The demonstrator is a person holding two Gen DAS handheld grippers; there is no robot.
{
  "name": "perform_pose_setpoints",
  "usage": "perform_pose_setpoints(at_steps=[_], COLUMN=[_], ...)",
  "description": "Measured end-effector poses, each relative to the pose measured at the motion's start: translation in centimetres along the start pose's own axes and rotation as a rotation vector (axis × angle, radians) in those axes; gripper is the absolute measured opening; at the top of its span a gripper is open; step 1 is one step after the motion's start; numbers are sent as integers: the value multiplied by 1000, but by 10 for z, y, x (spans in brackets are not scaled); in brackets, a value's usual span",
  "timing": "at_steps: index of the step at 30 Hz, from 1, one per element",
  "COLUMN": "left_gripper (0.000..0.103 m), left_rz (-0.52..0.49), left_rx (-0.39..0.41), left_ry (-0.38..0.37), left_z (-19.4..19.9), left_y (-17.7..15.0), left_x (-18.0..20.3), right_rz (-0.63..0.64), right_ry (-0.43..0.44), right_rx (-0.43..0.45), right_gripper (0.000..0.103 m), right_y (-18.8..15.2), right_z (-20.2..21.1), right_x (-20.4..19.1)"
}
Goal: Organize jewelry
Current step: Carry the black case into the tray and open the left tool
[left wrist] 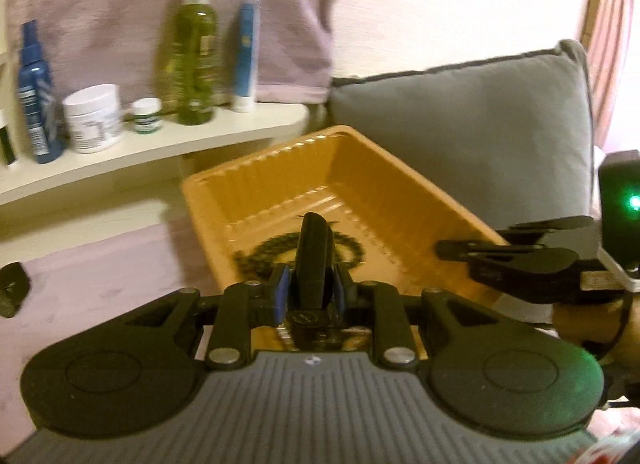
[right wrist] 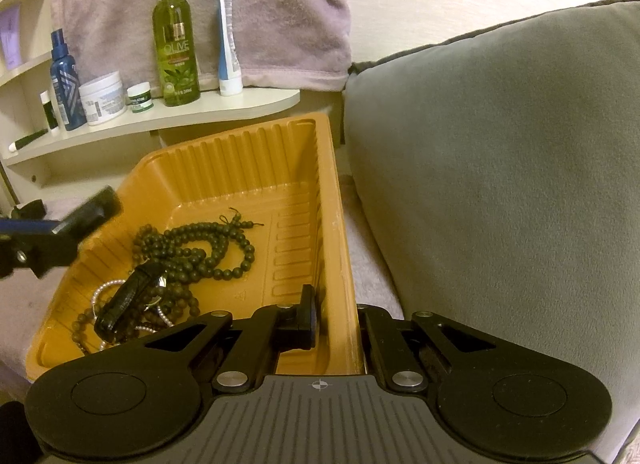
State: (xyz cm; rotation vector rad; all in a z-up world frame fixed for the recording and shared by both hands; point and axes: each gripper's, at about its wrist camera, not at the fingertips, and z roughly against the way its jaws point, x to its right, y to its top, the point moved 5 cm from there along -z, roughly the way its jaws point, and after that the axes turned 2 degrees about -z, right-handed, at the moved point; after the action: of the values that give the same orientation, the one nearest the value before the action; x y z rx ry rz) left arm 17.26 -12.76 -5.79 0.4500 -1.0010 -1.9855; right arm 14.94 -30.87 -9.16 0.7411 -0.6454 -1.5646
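Orange tray (right wrist: pixel 336 200), its right wall pinched by the right gripper (right wrist: pixel 340 320); left gripper (left wrist: pixel 310 264) clamps a black strap-like piece (left wrist: pixel 314 248) mid-frame, above dark beads (right wrist: pixel 208 248).

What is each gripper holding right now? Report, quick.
Left gripper: closed on a black strap-like piece.
Right gripper: closed on the right wall of the orange tray.

Left tongs (left wrist: pixel 310 264) clamp something dark; right tongs (right wrist: pixel 332 316) pinched together, tilted downward
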Motion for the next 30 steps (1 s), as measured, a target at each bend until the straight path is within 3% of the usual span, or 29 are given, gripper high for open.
perform_pose_setpoints(at_steps=[19, 21, 30], left_gripper=[21, 27, 27], left_rz=[-23, -14, 32], left_rx=[-53, -55, -9], left_ry=[-49, -44, 26], left_z=[-17, -18, -3], left_y=[-8, -8, -4], left_x=[21, 20, -5], right_rz=[-6, -5, -3], right_ry=[5, 6, 4], right_rx=[3, 2, 3], right_gripper=[5, 5, 5], right_y=[0, 0, 0], right_z=[1, 1, 2], right_x=[0, 0, 0])
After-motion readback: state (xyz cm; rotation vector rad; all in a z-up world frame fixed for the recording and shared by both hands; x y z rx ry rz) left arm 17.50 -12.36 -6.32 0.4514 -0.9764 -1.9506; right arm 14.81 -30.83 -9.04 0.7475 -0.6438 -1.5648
